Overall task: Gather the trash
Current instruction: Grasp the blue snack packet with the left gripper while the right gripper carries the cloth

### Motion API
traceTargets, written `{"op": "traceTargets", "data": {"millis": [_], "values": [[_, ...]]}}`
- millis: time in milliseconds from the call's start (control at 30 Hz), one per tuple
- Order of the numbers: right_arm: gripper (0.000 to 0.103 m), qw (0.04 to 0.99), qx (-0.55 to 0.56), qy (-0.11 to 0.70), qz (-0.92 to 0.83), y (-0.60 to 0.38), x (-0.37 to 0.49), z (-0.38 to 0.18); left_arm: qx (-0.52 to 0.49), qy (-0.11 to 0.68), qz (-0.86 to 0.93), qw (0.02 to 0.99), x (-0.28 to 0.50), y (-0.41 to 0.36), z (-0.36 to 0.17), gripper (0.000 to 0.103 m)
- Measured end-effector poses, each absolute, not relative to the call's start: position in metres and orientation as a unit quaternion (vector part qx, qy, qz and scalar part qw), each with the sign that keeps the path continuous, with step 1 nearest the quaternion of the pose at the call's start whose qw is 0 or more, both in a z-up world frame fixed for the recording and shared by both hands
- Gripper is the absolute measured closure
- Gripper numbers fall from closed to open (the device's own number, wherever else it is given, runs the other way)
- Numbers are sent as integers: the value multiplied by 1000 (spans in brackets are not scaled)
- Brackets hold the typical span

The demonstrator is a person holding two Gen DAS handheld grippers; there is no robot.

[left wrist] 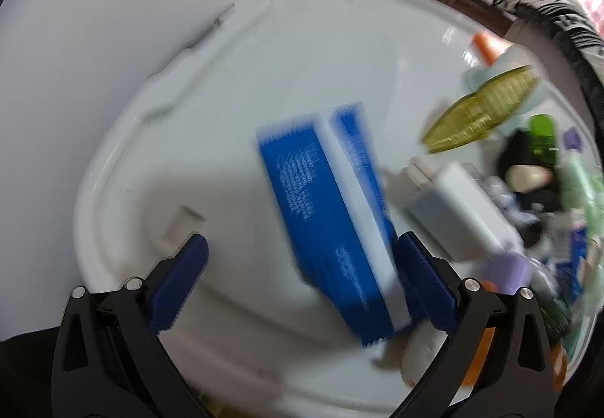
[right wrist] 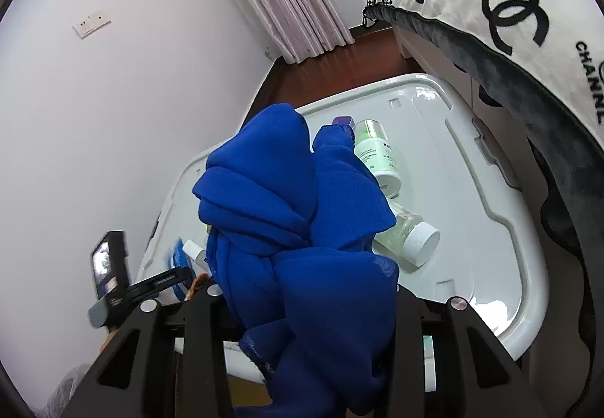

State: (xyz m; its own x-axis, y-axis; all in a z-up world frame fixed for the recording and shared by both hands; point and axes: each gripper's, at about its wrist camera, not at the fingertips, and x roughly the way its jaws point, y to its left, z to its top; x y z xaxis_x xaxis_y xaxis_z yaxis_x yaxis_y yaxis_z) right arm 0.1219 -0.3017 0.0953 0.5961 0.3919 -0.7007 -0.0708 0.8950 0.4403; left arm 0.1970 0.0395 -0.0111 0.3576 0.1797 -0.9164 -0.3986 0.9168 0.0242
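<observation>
Above the white bin lid (left wrist: 211,85), the left gripper (left wrist: 302,286) stands wide apart, a blue-and-white carton (left wrist: 332,214) against its right pad; the right gripper (right wrist: 302,304) is clamped on bunched blue cloth (right wrist: 298,229).

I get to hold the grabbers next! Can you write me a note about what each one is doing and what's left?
Left gripper: open, holding nothing; the blue and white box lies between its fingers on the white lid.
Right gripper: its fingers are hidden behind the bunched blue cloth it is shut on, raised above the lid.
Still on the lid: green-label bottle, clear bottle with white cap, yellow-green piece, more clutter at the edge.
Done: cloth picked up. Left: put it away, then collect the rest.
</observation>
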Motion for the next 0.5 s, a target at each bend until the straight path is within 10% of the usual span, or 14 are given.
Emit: {"op": "traceTargets", "data": {"millis": [100, 233, 500], "values": [[64, 874, 182, 430, 134, -305, 128, 94, -76, 516, 171, 836, 203, 39, -14, 9], [63, 870, 187, 437, 132, -305, 135, 90, -24, 485, 128, 865, 200, 29, -4, 69], [63, 879, 161, 424, 144, -301, 133, 94, -68, 446, 25, 892, 128, 37, 42, 72]]}}
